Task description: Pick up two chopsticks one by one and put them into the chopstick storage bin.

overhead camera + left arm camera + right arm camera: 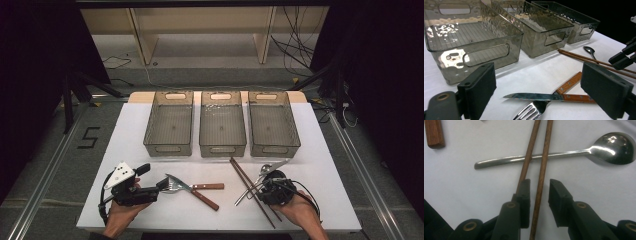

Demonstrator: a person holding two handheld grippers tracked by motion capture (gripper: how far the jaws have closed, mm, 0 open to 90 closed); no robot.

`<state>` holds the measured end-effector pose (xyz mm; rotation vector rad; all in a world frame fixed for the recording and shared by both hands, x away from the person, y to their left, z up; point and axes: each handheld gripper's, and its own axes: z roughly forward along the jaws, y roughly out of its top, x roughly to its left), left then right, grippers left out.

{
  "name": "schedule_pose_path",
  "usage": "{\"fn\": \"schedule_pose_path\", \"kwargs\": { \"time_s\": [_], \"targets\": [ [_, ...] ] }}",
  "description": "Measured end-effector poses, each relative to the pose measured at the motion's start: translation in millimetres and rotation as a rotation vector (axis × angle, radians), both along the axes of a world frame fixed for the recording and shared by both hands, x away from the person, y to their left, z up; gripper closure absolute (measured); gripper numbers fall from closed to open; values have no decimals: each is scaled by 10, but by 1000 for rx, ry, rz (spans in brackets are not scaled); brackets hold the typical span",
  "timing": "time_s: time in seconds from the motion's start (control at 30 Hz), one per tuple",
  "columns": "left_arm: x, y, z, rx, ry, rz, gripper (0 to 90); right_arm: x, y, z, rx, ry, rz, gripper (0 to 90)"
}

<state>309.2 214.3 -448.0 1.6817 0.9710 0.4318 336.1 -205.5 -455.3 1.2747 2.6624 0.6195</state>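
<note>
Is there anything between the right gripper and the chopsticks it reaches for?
Nothing visible. The right gripper has one of the chopsticks between its open jaws; the other runs along the outside of the left jaw. Both chopsticks lie over the spoon.

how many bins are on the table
3, in a row at the far side of the table: left bin, middle bin, right bin. All look empty, and nothing seems to hide a fourth.

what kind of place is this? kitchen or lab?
Likely a lab recording rig, not a kitchen: a white table on a grey floor with a taped "5", loose cables behind, and three empty bins lined up above cutlery.
</note>
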Motion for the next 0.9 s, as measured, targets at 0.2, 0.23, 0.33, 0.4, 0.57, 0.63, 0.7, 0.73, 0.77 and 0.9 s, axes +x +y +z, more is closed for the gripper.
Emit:
{"fn": "schedule_pose_path", "kwargs": {
  "time_s": [0.2, 0.23, 0.33, 0.4, 0.57, 0.63, 0.7, 0.73, 0.77, 0.9],
  "targets": [
    [-3, -1, 1, -4, -2, 0, 126, 10, 18, -20, -7, 12, 2, 753],
    [-3, -1, 1, -4, -2, 0, 126, 12, 21, -26, -9, 12, 0, 758],
    [-2, -2, 1, -5, -2, -1, 126, 15, 30, -43, -14, 19, 0, 772],
    [-3, -4, 2, -3, -3, -1, 126, 15, 33, -50, -20, 16, -2, 779],
    [-3, -3, 3, -5, -4, -1, 126, 17, 41, -66, -34, 13, -8, 839],
    [-4, -4, 4, -4, -5, -2, 126, 20, 36, -67, -35, 11, -11, 846],
    [-4, -4, 4, -4, -5, -2, 126, 18, 36, -66, -34, 11, -16, 849],
    [-4, -5, 4, -4, -4, -2, 126, 17, 37, -66, -33, 10, -17, 850],
    [-4, -5, 4, -4, -4, -2, 126, 14, 40, -64, -33, 10, -18, 852],
    [-2, -4, 4, -3, -3, -2, 126, 0, 40, -38, -27, -8, -18, 857]
  ]
}}
